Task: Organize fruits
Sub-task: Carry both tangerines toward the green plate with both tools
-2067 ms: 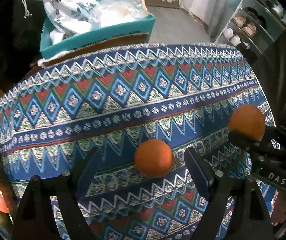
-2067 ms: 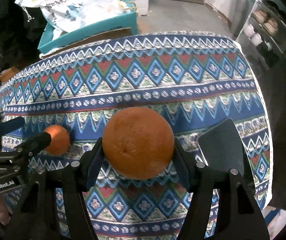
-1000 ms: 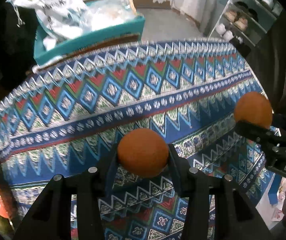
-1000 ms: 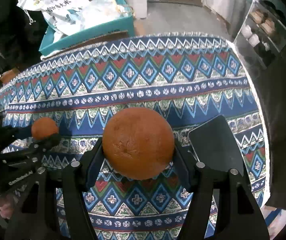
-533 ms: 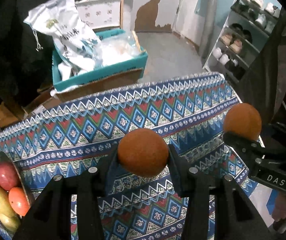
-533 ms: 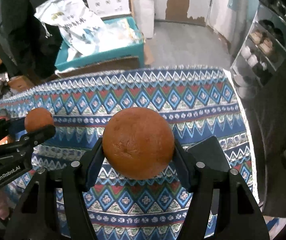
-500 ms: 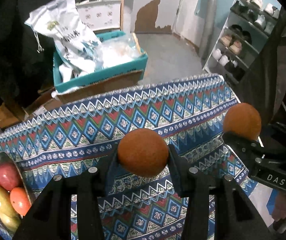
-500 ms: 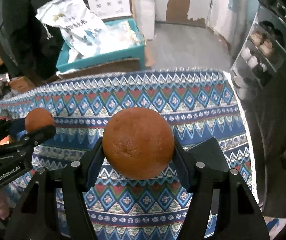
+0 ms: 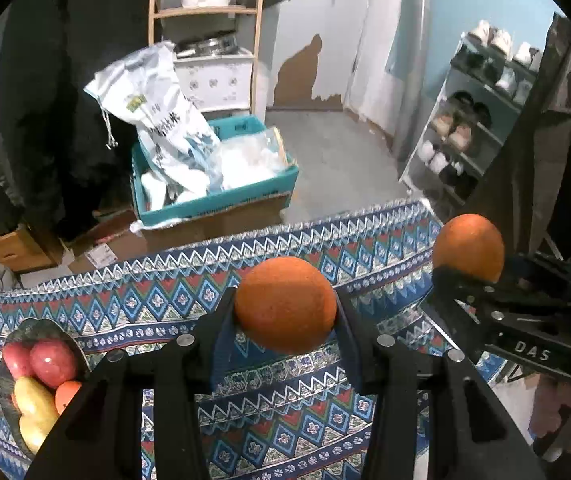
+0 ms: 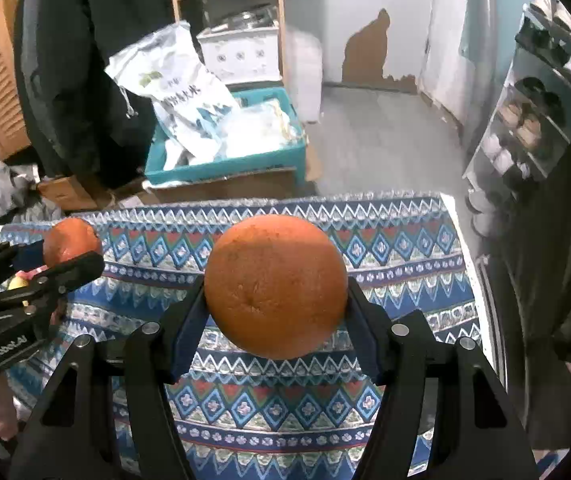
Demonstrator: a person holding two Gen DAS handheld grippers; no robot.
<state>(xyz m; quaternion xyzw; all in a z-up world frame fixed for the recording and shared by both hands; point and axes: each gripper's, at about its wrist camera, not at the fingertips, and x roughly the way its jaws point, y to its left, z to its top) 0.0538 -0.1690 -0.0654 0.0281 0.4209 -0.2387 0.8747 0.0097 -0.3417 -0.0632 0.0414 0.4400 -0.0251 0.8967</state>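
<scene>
both tongs lifted higher, fruit bowl (image 9: pixel 9 340) revealed

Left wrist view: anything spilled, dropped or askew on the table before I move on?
Nothing stands out. The left gripper and right gripper each hold an orange squarely, lifted off the patterned tablecloth. The fruit bowl at the left edge sits upright with its fruit inside.

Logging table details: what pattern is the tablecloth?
Blue tablecloth with red-and-green diamond zigzags; right wrist view.
</scene>
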